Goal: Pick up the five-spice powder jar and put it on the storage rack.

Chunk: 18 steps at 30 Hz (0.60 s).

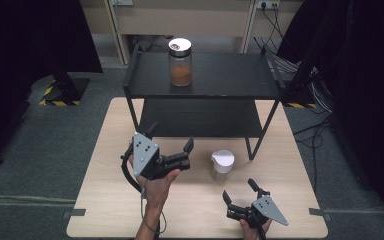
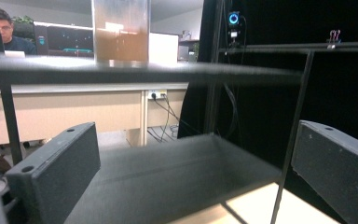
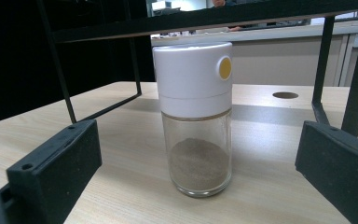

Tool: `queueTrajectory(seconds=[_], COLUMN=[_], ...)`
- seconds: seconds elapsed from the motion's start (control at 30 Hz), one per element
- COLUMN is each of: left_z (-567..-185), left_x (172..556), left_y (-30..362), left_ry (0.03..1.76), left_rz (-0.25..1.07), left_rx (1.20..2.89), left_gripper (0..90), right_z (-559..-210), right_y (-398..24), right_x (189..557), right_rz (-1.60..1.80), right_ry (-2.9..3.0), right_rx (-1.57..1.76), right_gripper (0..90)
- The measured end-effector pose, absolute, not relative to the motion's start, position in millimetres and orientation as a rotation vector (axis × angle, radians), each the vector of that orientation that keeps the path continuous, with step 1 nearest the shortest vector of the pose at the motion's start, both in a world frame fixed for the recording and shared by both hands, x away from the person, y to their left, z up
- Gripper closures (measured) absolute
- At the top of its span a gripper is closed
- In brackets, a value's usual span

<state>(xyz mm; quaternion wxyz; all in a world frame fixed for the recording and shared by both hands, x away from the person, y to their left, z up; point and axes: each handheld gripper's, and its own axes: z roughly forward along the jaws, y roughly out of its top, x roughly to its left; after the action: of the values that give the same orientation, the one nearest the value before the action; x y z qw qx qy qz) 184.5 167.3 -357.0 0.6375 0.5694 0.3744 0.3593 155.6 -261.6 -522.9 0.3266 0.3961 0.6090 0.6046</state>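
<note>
We see the right gripper (image 1: 241,192) spread wide, the white-capped spice shaker (image 3: 196,116) upright on the table (image 1: 190,210) just ahead, between its jaws' line. The left gripper (image 1: 170,141) gapes empty before the black shelf (image 1: 205,75).

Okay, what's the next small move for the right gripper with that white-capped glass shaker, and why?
Probably ease the right gripper straight forward until its jaws flank the white-capped glass shaker. The jaws stand open and empty, the shaker stands upright on the light wooden table, centred between them in the right gripper view but apart from both. Closing now would likely grasp nothing.
</note>
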Motion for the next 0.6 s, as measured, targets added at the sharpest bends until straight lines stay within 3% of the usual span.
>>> queueTrajectory(seconds=[0.6], left_z=[-468], left_x=[172], left_y=[174], left_ry=[0.922], left_rz=[0.8], left_rx=[1.341], left_gripper=[0.2], right_z=[-523], right_y=[-261], right_x=[156], right_rz=[1.582], right_ry=[1.597], right_rx=[1.037], right_gripper=[0.4])
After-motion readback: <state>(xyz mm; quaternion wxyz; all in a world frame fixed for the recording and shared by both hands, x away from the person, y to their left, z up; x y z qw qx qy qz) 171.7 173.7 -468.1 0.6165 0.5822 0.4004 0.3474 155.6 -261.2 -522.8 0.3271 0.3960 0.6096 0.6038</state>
